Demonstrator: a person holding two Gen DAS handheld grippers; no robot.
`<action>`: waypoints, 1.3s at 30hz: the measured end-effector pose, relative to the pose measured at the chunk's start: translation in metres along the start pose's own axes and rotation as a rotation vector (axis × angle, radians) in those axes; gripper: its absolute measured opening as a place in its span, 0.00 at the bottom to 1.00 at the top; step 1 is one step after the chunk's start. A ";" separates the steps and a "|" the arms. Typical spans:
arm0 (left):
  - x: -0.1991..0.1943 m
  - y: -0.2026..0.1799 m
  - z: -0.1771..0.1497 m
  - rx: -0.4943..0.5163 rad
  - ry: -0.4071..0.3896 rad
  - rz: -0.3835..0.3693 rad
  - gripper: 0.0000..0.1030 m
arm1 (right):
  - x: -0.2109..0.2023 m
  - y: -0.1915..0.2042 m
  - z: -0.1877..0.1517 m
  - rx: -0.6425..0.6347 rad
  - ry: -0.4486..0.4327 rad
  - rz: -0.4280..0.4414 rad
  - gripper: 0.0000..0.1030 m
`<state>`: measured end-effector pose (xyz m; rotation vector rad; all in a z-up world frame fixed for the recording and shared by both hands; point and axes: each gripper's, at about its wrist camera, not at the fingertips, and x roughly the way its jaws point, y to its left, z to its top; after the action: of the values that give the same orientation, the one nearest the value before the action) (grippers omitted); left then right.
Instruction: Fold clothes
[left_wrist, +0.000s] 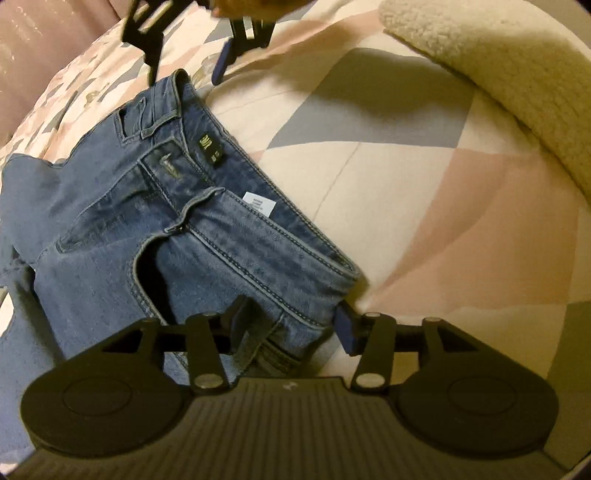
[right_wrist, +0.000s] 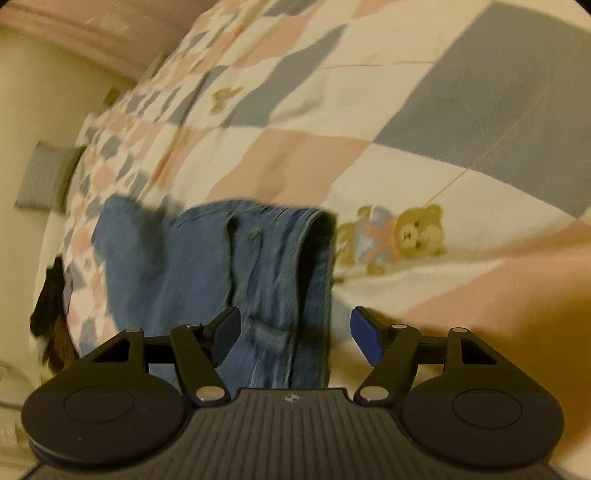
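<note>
- Left gripper (left_wrist: 291, 325): the two black fingers with blue pads (left_wrist: 349, 332) are spread wide. The near corner of the waistband of the blue denim jeans (left_wrist: 207, 236) lies in the gap between them; the left finger sits over the denim, the right pad just beside the waistband edge. Nothing is clamped.
- Right gripper (right_wrist: 295, 332): fingers likewise parted wide, straddling a belt loop (right_wrist: 266, 334) at the far waistband corner. The pads do not press the fabric; the view here is blurred by motion.
- In the left wrist view, the right gripper (left_wrist: 184, 62) appears at the top, directly above the far end of the waistband.
- Jeans position: lying flat, front side up, fly partly open, a white care label (left_wrist: 258, 206) showing inside the waistband.
- Support surface: a patchwork bedspread in cream, pink and grey-blue (right_wrist: 332, 110) with printed teddy bears (right_wrist: 402, 232).
- A cream fleecy blanket (left_wrist: 498, 74) lies well apart from the jeans.
</note>
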<state>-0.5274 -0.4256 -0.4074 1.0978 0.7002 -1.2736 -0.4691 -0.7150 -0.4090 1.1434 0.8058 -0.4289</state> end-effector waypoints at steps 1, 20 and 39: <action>0.000 -0.001 -0.001 0.002 -0.008 0.008 0.44 | 0.008 -0.003 0.004 0.018 -0.005 -0.005 0.68; -0.114 0.050 0.013 -0.115 -0.295 -0.321 0.12 | -0.118 0.011 -0.003 0.005 -0.245 -0.069 0.12; -0.083 0.124 -0.049 -0.410 -0.045 -0.141 0.25 | -0.126 0.048 -0.135 -0.253 -0.254 -0.297 0.57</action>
<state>-0.4169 -0.3563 -0.3200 0.6929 0.9679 -1.1994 -0.5653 -0.5841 -0.3089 0.7187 0.7826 -0.6837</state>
